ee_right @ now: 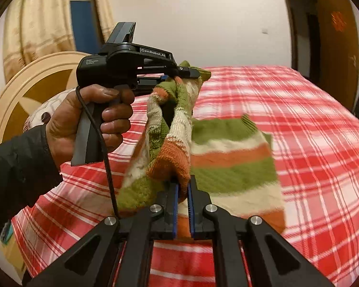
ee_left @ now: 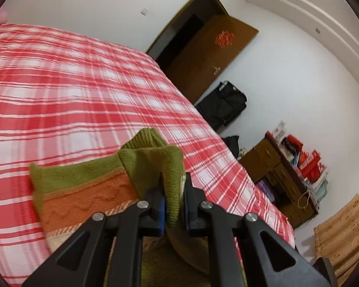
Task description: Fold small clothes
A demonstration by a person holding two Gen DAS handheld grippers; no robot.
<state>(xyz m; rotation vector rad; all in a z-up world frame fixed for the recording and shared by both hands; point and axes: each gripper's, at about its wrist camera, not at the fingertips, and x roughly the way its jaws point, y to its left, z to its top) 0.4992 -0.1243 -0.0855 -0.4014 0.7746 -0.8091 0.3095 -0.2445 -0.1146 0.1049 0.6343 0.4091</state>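
Right wrist view, nearest first: I have my right gripper (ee_right: 183, 191) clamped on an orange-and-green fold of the striped knit sweater (ee_right: 237, 165), and just beyond it my left gripper (ee_left: 174, 192), held in the person's hand (ee_right: 83, 117), pinches the green ribbed edge. Part of the garment hangs between the two while the rest trails on the red plaid bedspread (ee_right: 311, 124). I judge a fold is being carried over; next I must lay both held edges squarely onto the flat part before letting go.

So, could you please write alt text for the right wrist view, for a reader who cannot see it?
Two black hand-held grippers, right gripper near and left gripper beyond, each pinch a green, orange and cream striped knitted garment, lifting part of it over a red and white checked bedspread. A hand grips the far one.
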